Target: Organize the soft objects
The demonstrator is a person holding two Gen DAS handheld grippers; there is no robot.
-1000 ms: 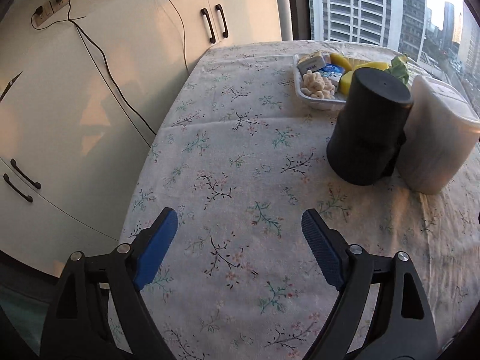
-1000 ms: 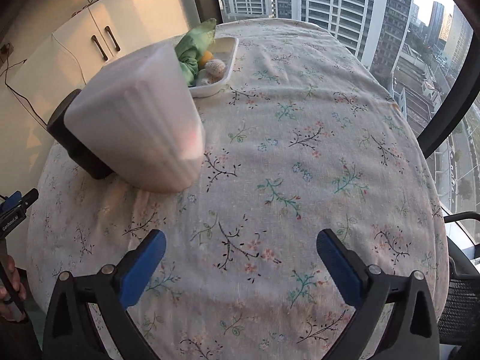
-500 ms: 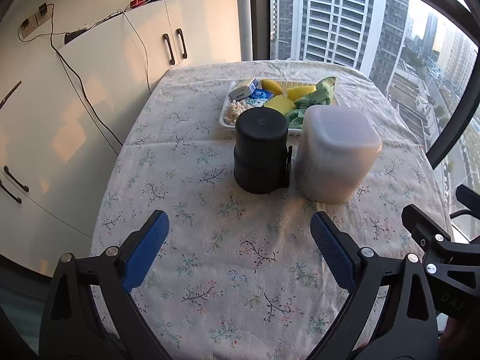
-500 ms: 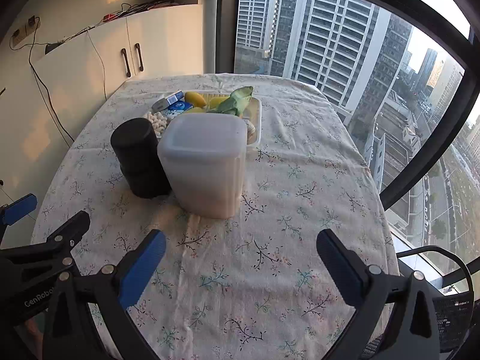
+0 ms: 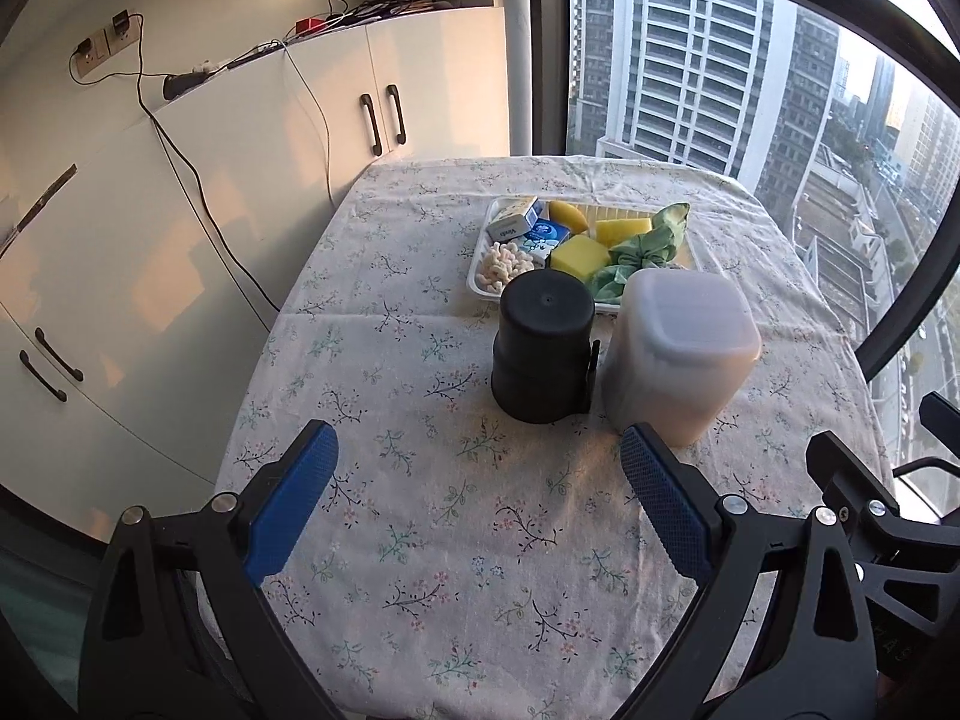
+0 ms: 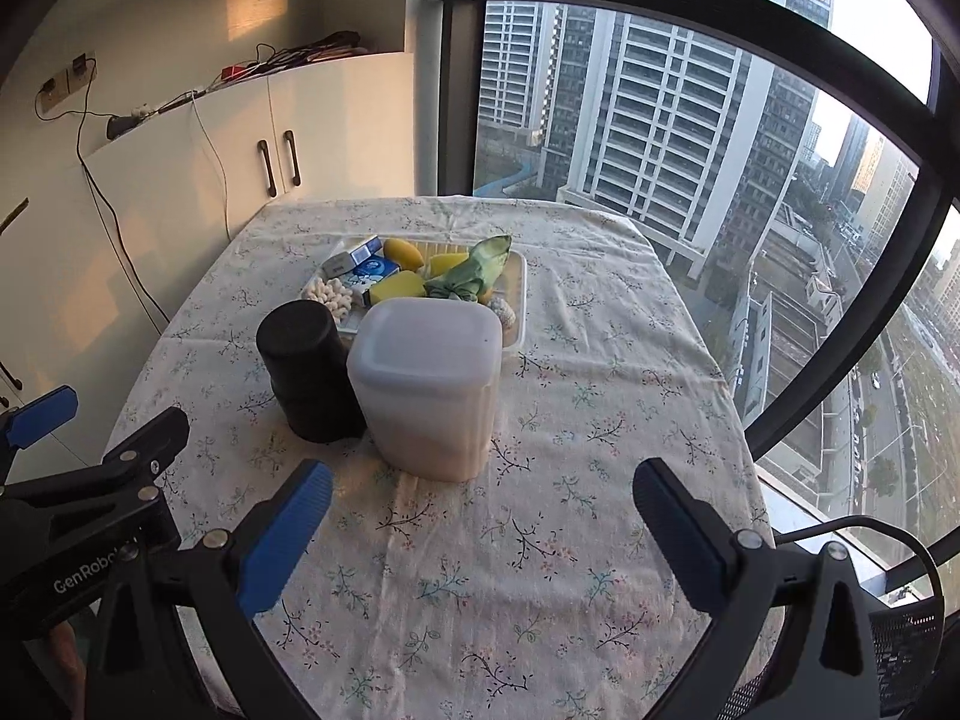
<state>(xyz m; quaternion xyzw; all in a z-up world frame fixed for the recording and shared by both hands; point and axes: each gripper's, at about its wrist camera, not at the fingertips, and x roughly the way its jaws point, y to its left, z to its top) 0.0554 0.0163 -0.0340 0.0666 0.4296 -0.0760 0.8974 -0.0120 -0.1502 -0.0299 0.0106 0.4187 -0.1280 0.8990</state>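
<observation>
Both tools stand wide apart with nothing between their blue pads: the left tool (image 5: 477,501) and the right tool (image 6: 480,531) hang above the near part of the counter (image 5: 384,300), which wears a floral cloth. Ahead of them stand a black cylinder container (image 5: 543,354) and a frosted lidded tub (image 5: 678,354), side by side and all but touching. These two stand between the tools and the white tray (image 5: 480,276) behind them, hiding its near edge. In the tray lie the soft things: yellow sponges (image 5: 579,255), a green cloth (image 5: 648,240), a heap of pale puffed pieces (image 5: 507,261) and small blue-and-white packets (image 5: 543,234). White cabinets (image 5: 240,180) with trailing cables stand to the left, and a window (image 6: 690,120) onto tower blocks lies beyond. Compared with a second ago, both views sit higher and farther back, so the whole counter shows, and the left tool's jaws are a little wider.
</observation>
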